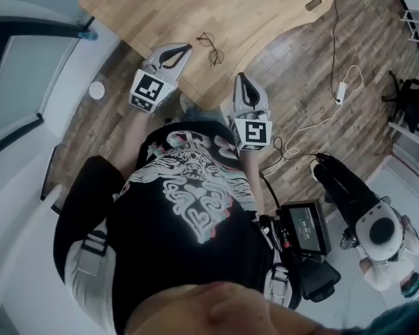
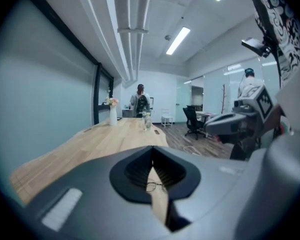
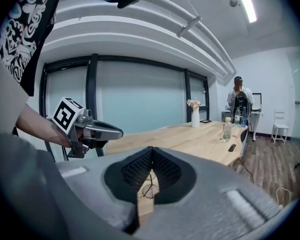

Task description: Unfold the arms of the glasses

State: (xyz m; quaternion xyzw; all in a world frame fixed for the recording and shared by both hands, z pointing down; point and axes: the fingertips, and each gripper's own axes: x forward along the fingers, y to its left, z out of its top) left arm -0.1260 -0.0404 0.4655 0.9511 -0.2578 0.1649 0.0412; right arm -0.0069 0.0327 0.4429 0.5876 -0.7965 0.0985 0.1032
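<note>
**A:** gripper status?

**B:** left gripper [image 1: 187,47]: jaws together at the tips, nothing between them; right gripper [image 1: 240,76]: same, tips meeting, empty; both are hand-held with tips at the near edge of the wooden worktop [image 1: 160,5], pointing away from the person holding them.

**A:** and the glasses?

**B:** thin wire-frame glasses [image 1: 211,47], lying on the worktop close to its near edge; just ahead of the left gripper's tips and a little to their right; farther ahead of the right gripper and slightly to its left; neither gripper touches them; each gripper view shows them through the slit under its closed tips (round lenses visible; too small to tell whether the arms are folded).

**A:** how do the grippers sit relative to each other?

**B:** side by side, apart; the left one is angled toward the glasses; the right one points roughly straight ahead; each shows up in the other's view, marker cube facing up.

**A:** anything else around?

**B:** far end of the worktop: white vase [image 3: 195,116] with flowers, clear bottle [image 3: 227,129], small dark flat object [image 3: 232,147] beside the bottle; all well apart from the glasses; another person [image 3: 238,104] stands past that end; a white cable [image 1: 335,96] lies on the wood floor [image 1: 300,68] to the right of the worktop.
</note>
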